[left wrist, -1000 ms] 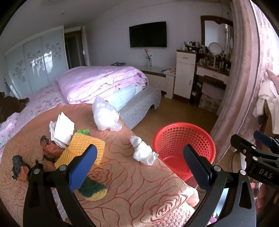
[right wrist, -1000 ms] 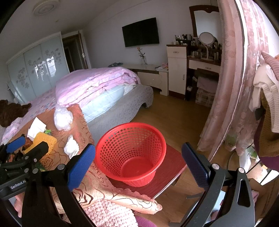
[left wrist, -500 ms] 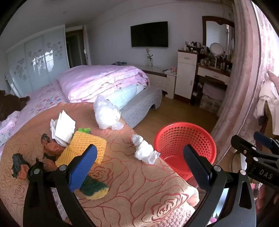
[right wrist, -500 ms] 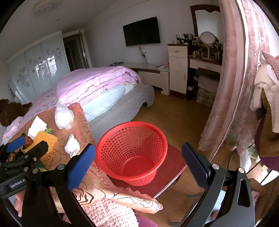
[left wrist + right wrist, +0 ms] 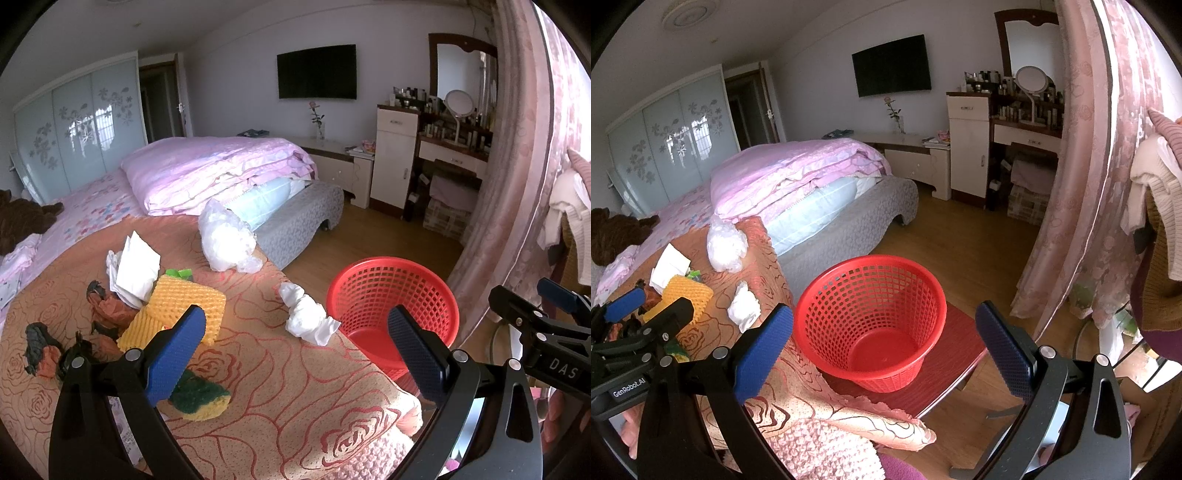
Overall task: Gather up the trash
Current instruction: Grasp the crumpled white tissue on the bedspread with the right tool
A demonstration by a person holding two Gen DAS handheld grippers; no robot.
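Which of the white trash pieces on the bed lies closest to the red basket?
The small crumpled tissue at the blanket's edge, right beside the red basket; the others lie farther back.

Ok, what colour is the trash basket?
Red, the basket has a lattice wall; right wrist view shows it best.

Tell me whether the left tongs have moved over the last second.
Yes, slightly. In the left wrist view the red basket and crumpled tissue slid right and down, so the left tongs drifted left and upward.

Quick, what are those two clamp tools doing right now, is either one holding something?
Left tool: open, holding nothing, over the bedspread.
Right tool: open, holding nothing, above the red basket.
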